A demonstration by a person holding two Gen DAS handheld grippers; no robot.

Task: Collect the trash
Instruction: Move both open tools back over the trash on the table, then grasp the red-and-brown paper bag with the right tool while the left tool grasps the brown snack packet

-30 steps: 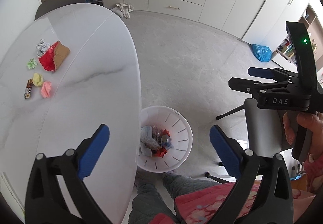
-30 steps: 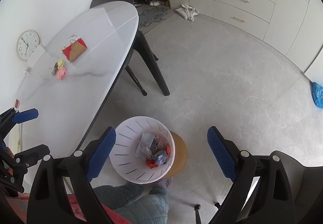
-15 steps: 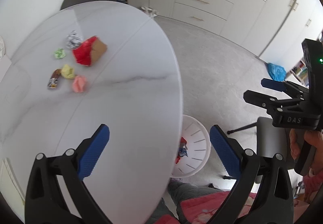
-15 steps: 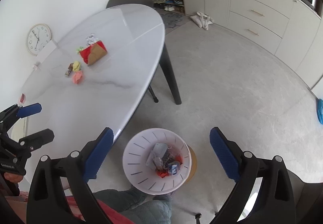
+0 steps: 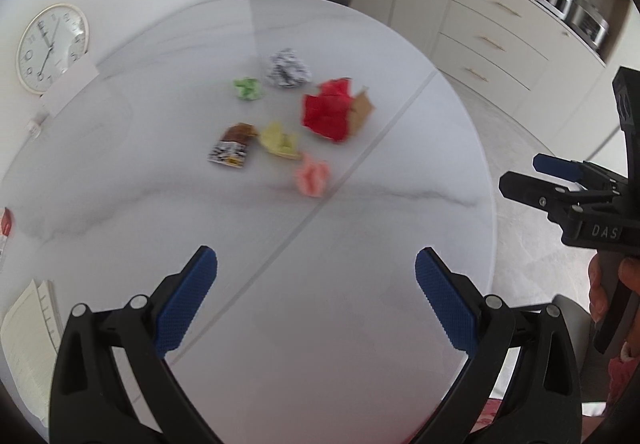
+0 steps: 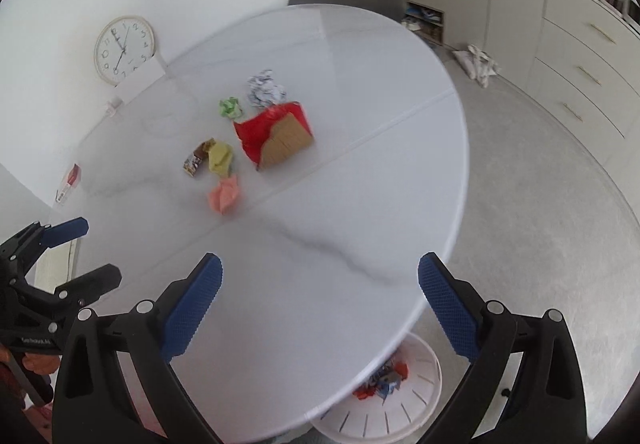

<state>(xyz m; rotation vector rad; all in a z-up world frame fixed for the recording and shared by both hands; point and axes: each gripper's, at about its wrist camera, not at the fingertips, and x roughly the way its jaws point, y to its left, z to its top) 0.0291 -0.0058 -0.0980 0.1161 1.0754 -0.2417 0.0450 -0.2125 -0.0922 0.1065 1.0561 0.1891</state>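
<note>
Evidently poised for another pick: left gripper [image 5: 316,300] and right gripper [image 6: 320,304] both spread wide and empty, held above the near part of the white marble-look oval table [image 6: 360,204]. Farther off — crumpled paper scraps [image 5: 308,176] clustered mid-table, pink nearest, beside a red-and-cardboard wrapper [image 6: 276,136]. White slatted bin [image 6: 404,396] on the floor under the near right edge, already partly filled.

Black plastic left gripper [image 5: 316,296], blue knurled fingers [image 5: 186,302], silver screws, right gripper [image 6: 320,300] alike (white "DAS" lettering)
</note>
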